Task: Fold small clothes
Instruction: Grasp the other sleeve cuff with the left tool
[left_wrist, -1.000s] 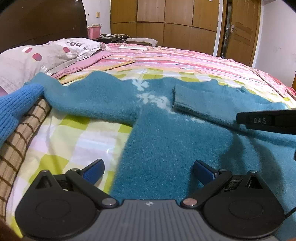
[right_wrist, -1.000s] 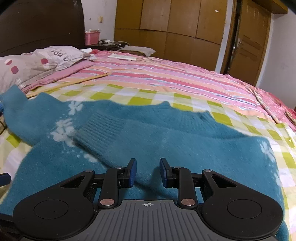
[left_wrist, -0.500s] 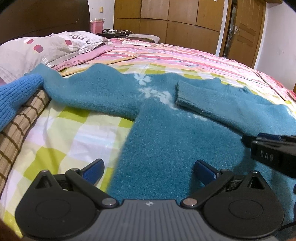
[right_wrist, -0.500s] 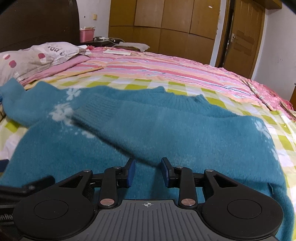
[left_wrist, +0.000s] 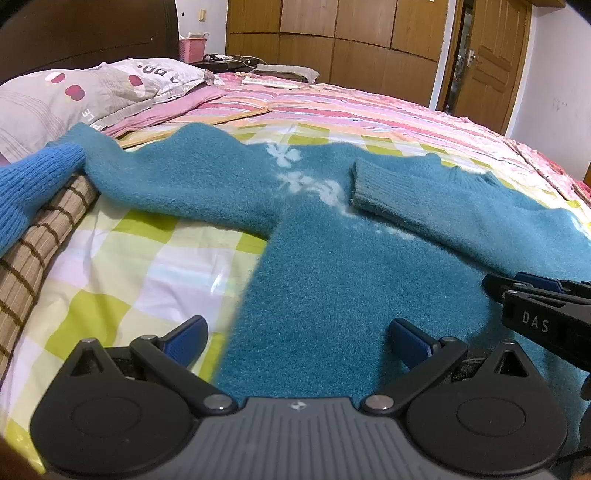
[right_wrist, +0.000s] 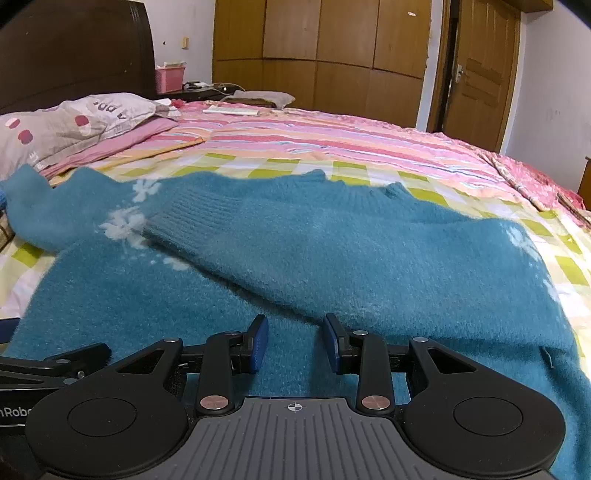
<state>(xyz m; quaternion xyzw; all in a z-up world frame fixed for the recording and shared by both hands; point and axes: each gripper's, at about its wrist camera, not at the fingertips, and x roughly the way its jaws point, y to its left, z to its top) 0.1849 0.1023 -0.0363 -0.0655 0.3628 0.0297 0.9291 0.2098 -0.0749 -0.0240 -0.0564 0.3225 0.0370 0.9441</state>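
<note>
A teal fuzzy sweater (left_wrist: 332, 277) with white flower marks lies flat on the bed. Its right sleeve (right_wrist: 280, 240) is folded across the chest, cuff (left_wrist: 373, 188) near the flowers. The other sleeve (left_wrist: 147, 173) stretches out to the left. My left gripper (left_wrist: 297, 326) is open wide, low over the sweater's lower left side edge, holding nothing. My right gripper (right_wrist: 295, 321) hovers just above the lower body below the folded sleeve. Its jaws stand partly apart and have been widening, with no cloth pinched between them. It also shows at the right edge as the right gripper (left_wrist: 535, 295).
A bright blue knit garment (left_wrist: 29, 184) and a brown checked cloth (left_wrist: 37, 236) lie at the left. Pillows (left_wrist: 92, 92) sit at the bed's head. The checked and striped bedspread (right_wrist: 351, 147) runs back toward wooden wardrobes and a door.
My right gripper has sunk closer to the sweater's lower body and its jaws have spread a little. The left gripper has stayed put and open.
</note>
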